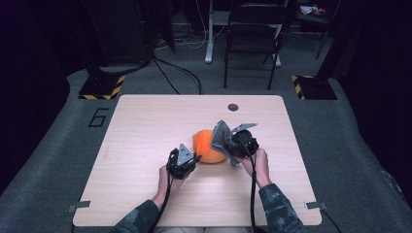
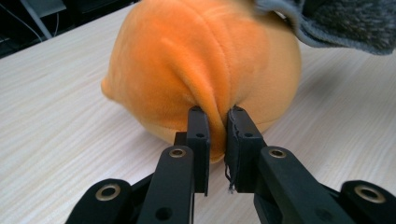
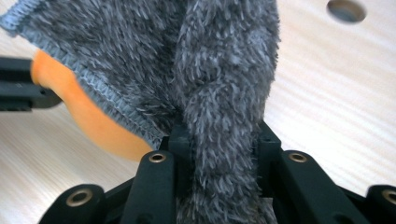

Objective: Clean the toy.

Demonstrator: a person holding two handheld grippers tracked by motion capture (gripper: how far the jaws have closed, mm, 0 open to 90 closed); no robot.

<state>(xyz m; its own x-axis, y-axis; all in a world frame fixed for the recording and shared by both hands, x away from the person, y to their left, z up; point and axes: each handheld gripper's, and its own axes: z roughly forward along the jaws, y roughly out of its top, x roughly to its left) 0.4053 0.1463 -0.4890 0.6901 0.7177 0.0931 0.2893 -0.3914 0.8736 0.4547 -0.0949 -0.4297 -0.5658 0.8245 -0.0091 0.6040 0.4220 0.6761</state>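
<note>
Dim room, grey carpet (image 1: 58, 145), black folding chair (image 1: 252, 34) behind wooden table (image 1: 145, 121)

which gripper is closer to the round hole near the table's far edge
Right. The right gripper, shut on the grey cloth, sits nearer the hole; the left gripper pinches the orange plush farther back.

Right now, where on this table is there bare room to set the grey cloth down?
The table is bare along its whole left side and across the far edge, up to the small round hole. The near right corner is free too. It is crowded only mid-table, where the left claw pinches the orange plush toy and the right claw holds the grey cloth.
</note>
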